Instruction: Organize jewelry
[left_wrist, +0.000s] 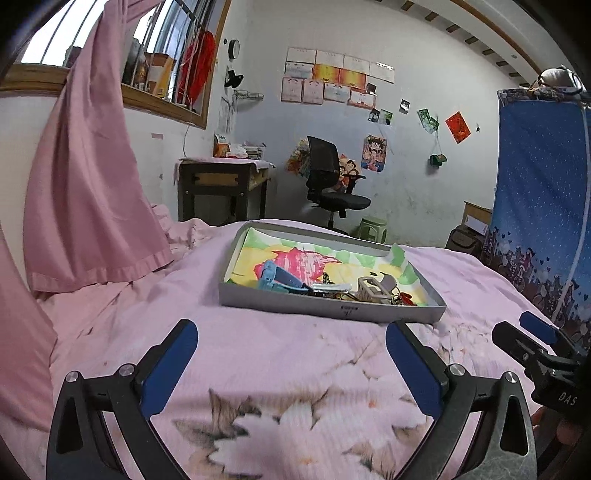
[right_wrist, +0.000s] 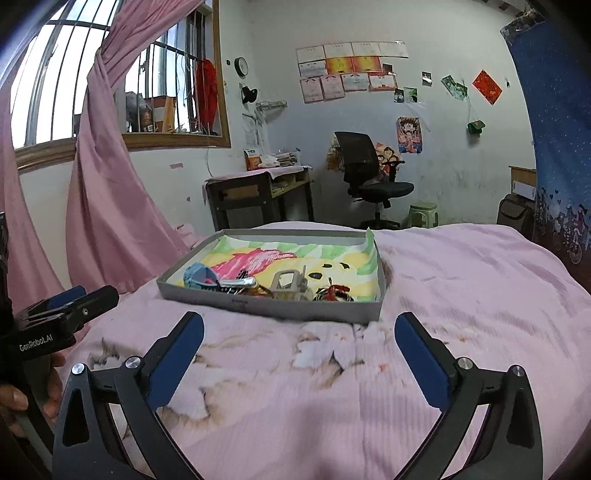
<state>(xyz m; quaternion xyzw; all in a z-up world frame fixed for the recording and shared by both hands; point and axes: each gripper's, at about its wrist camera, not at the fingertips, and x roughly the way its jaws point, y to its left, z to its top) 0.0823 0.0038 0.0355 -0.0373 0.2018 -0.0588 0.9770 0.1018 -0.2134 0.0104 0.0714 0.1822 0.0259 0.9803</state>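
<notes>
A shallow grey tray (left_wrist: 332, 310) (right_wrist: 269, 306) with a colourful paper lining lies on the pink bed. Along its near side lie jewelry pieces: a light-blue item (left_wrist: 269, 275) (right_wrist: 199, 277), a silver clip (left_wrist: 330, 286) (right_wrist: 238, 283), a beige frame-like piece (left_wrist: 373, 288) (right_wrist: 290, 282) and a red and dark piece (left_wrist: 404, 299) (right_wrist: 334, 291). My left gripper (left_wrist: 291, 339) is open and empty, short of the tray. My right gripper (right_wrist: 299, 328) is open and empty, also short of the tray. It shows at the right edge of the left wrist view (left_wrist: 517, 332), as the left one does at the left of the right wrist view (right_wrist: 74, 299).
The pink floral bedspread (left_wrist: 295, 387) (right_wrist: 461, 295) covers the bed. A pink curtain (left_wrist: 85, 184) hangs at the left. A desk (right_wrist: 258, 195), a black office chair (right_wrist: 369, 181) and a green stool (right_wrist: 423, 214) stand beyond the bed. A blue cloth (left_wrist: 543, 203) hangs at right.
</notes>
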